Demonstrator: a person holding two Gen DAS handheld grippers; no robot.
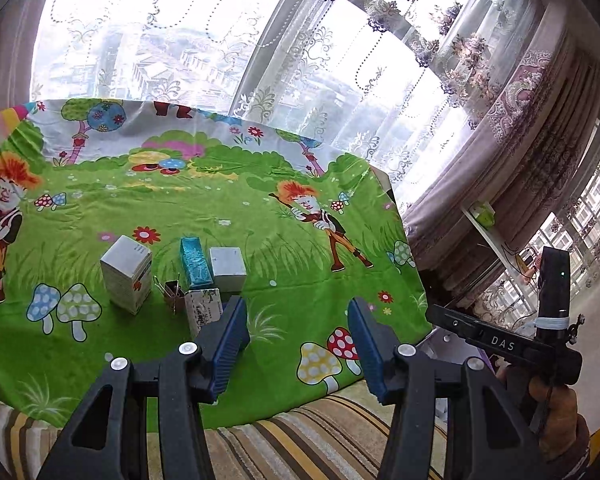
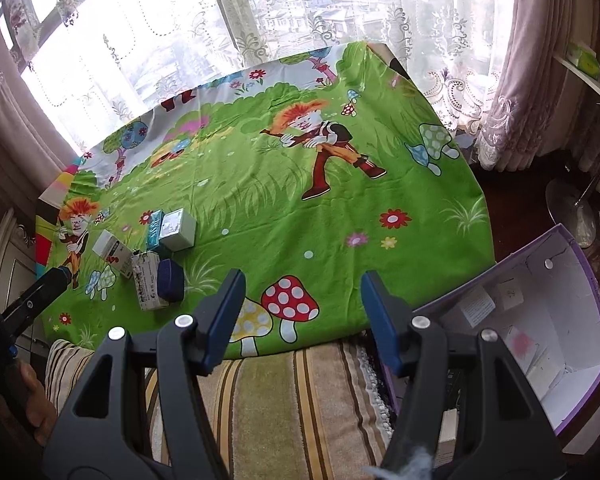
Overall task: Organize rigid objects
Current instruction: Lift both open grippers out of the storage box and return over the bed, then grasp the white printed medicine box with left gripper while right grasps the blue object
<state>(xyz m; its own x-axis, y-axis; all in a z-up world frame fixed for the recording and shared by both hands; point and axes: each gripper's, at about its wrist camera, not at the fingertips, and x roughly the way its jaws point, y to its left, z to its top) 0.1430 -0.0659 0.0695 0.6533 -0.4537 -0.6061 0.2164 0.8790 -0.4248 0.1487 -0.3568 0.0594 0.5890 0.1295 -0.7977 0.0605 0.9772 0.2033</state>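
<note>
Beside your right gripper [image 2: 302,322], the purple-edged box [image 2: 540,320] lies tipped open, only paper slips showing inside. Your small boxes [image 1: 172,280] cluster upright on the green cartoon cloth [image 1: 260,220], just ahead of your left gripper [image 1: 298,344]. Both grippers gape, holding nothing.

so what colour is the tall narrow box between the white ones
Teal blue, with a crinkled, shiny look; the left wrist view shows it best.

4 small boxes on the cloth: white box [image 1: 126,275], teal box [image 1: 195,262], grey-white box [image 1: 228,269], printed box [image 1: 203,309]; 1 binder clip [image 1: 173,291]; 1 purple-rimmed box [image 2: 540,320], 4 o'clock.
</note>
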